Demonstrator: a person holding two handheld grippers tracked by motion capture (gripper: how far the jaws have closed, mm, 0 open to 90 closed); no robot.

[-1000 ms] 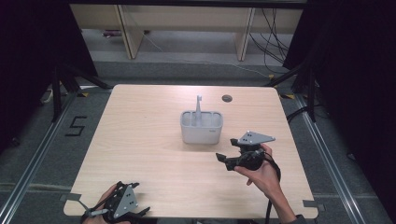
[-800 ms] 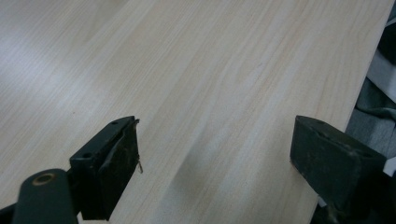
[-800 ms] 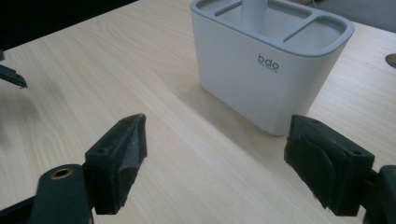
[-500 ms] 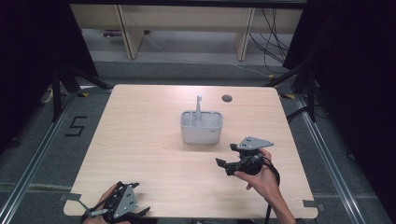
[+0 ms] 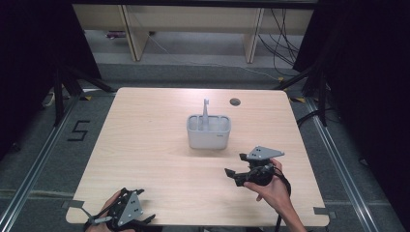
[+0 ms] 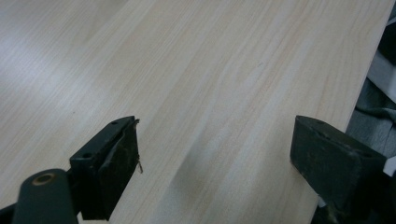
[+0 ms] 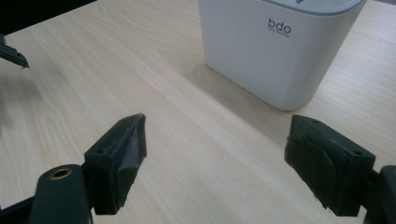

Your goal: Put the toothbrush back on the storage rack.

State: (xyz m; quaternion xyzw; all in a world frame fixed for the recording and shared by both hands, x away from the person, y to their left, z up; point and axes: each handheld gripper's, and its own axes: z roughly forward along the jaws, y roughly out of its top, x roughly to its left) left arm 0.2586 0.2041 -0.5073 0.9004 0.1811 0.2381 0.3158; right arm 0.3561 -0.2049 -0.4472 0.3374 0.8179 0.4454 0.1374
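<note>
The right claw (image 5: 235, 170) has moved back from the white caddy (image 5: 208, 132) toward the person's edge of the table (image 5: 145, 145). It was just beside the caddy's right side a second ago; now it sits nearer the front, off to the caddy's right. Its jaws are wide apart and hold nothing. In the right gripper view the claw (image 7: 212, 154) looks at the caddy's (image 7: 280, 51) smooth white wall with small letters on it, so it is pointed at the caddy from low down.

The caddy stands upright near the middle of the table. A thin grey tool with a long handle (image 5: 205, 112) stands up inside it. I cannot tell what kind of tool it is.

The left claw (image 5: 145, 218) has stayed at the front left corner of the table. It lies low there, well apart from the caddy, likely just waiting. In the left gripper view its jaws are spread wide over bare wood, with nothing between them.
</note>
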